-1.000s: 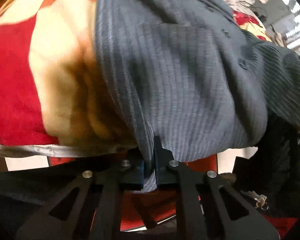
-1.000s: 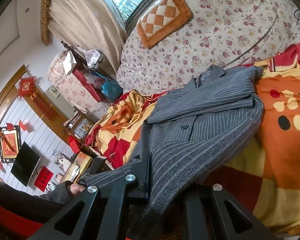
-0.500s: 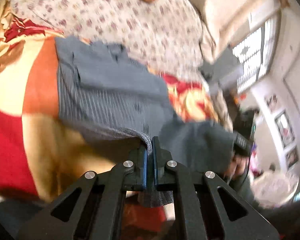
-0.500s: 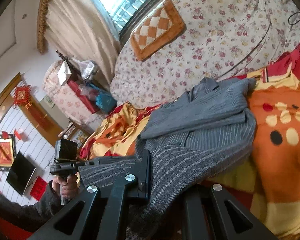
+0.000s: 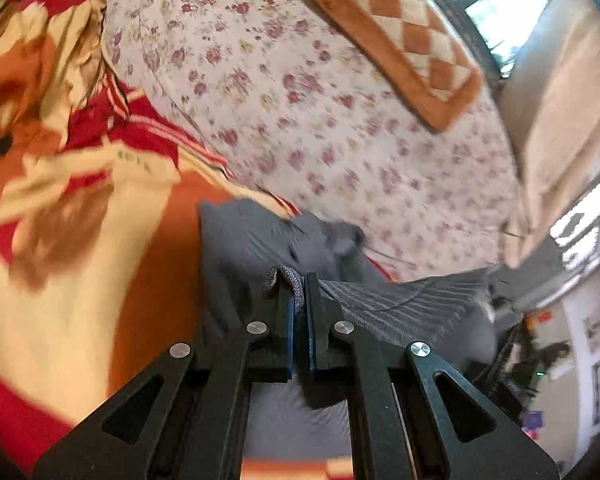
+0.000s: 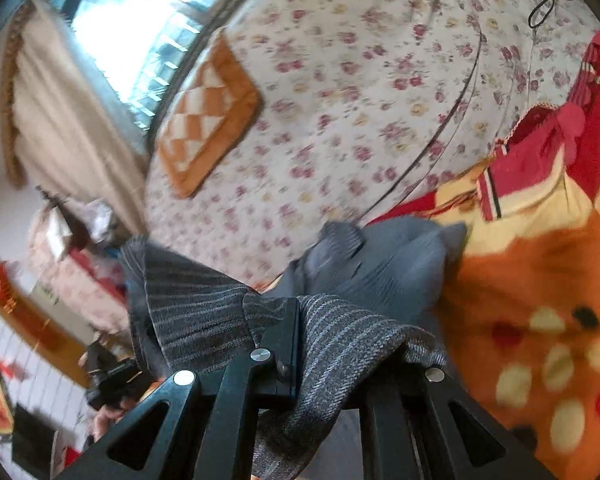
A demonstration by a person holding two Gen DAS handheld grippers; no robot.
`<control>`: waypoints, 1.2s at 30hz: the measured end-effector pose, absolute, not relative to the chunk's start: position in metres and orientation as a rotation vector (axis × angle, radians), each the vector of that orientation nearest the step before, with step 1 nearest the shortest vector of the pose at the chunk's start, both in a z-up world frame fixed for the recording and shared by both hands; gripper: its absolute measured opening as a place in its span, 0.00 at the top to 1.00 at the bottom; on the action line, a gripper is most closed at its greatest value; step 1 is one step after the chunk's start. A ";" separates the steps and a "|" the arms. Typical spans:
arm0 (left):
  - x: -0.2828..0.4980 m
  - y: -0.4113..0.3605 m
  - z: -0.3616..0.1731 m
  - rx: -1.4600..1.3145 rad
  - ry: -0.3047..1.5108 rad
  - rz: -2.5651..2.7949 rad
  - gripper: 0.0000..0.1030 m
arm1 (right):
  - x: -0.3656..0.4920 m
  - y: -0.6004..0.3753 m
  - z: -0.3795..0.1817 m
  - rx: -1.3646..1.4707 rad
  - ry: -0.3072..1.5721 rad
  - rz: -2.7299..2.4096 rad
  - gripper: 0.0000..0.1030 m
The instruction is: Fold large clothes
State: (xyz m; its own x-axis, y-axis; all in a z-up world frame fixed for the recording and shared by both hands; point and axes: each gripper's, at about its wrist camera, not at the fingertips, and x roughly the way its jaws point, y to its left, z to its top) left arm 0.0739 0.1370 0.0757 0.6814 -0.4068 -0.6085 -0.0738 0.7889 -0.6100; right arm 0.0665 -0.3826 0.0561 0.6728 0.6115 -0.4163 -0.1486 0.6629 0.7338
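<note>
A grey striped jacket [image 5: 252, 240] lies bunched on the orange, red and cream blanket [image 5: 72, 264]. My left gripper [image 5: 299, 280] is shut on a hem of that jacket, and the cloth stretches from it to the right. In the right wrist view the jacket [image 6: 384, 264] drapes over my right gripper [image 6: 320, 312], which is shut on a fold of it; the right finger is hidden under the cloth. The hem hangs taut between the two grippers. The far part of the jacket is doubled over itself.
A floral bedspread [image 5: 320, 120] covers the bed beyond the blanket. An orange checked cushion [image 5: 404, 40] lies near the window [image 6: 140, 32]. A black hair tie [image 6: 548, 4] rests on the bedspread. Furniture and a hand on the other gripper's handle [image 6: 108, 392] show at left.
Both grippers have carried the jacket's hem up and toward the far end of the bed. The jacket has gone from spread out to doubled over, and more bedspread is in view.
</note>
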 end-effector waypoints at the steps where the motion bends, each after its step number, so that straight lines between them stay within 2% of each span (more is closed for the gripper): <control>1: 0.089 0.139 0.068 -0.651 0.821 -0.180 0.97 | 0.080 -0.383 0.051 0.733 0.714 0.454 0.93; 12: 0.178 0.125 0.020 -0.560 0.786 -0.047 0.97 | 0.183 -0.375 0.009 0.725 0.768 0.377 0.93; 16: 0.197 0.129 -0.009 -0.544 0.848 0.028 0.97 | 0.204 -0.379 -0.008 0.772 0.782 0.357 0.93; 20: 0.215 0.131 -0.015 -0.539 0.868 0.011 0.95 | 0.222 -0.384 -0.033 0.819 0.803 0.342 0.93; 22: 0.223 0.127 -0.014 -0.499 0.873 -0.006 0.89 | 0.229 -0.386 -0.044 0.838 0.801 0.352 0.88; 23: 0.224 0.123 -0.013 -0.469 0.874 -0.023 0.86 | 0.231 -0.387 -0.049 0.865 0.802 0.357 0.77; 24: 0.225 0.119 -0.012 -0.447 0.877 -0.041 0.79 | 0.233 -0.389 -0.053 0.913 0.804 0.372 0.59; 26: 0.224 0.117 -0.009 -0.452 0.872 -0.081 0.61 | 0.233 -0.394 -0.054 1.014 0.792 0.414 0.46; 27: 0.222 0.117 -0.006 -0.471 0.855 -0.112 0.41 | 0.231 -0.396 -0.051 1.056 0.768 0.424 0.35; 28: 0.220 0.117 -0.003 -0.479 0.837 -0.119 0.31 | 0.227 -0.398 -0.046 1.095 0.741 0.423 0.31; 36: 0.190 0.128 0.043 -0.508 0.662 -0.084 0.31 | 0.194 -0.407 0.008 1.024 0.598 0.445 0.30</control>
State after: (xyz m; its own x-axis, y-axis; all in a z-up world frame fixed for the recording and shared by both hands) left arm 0.1905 0.1284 0.0425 0.7902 -0.2327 -0.5669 -0.0843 0.8750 -0.4767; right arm 0.1945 -0.4067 0.0078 0.7571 0.6030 -0.2516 -0.0677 0.4555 0.8877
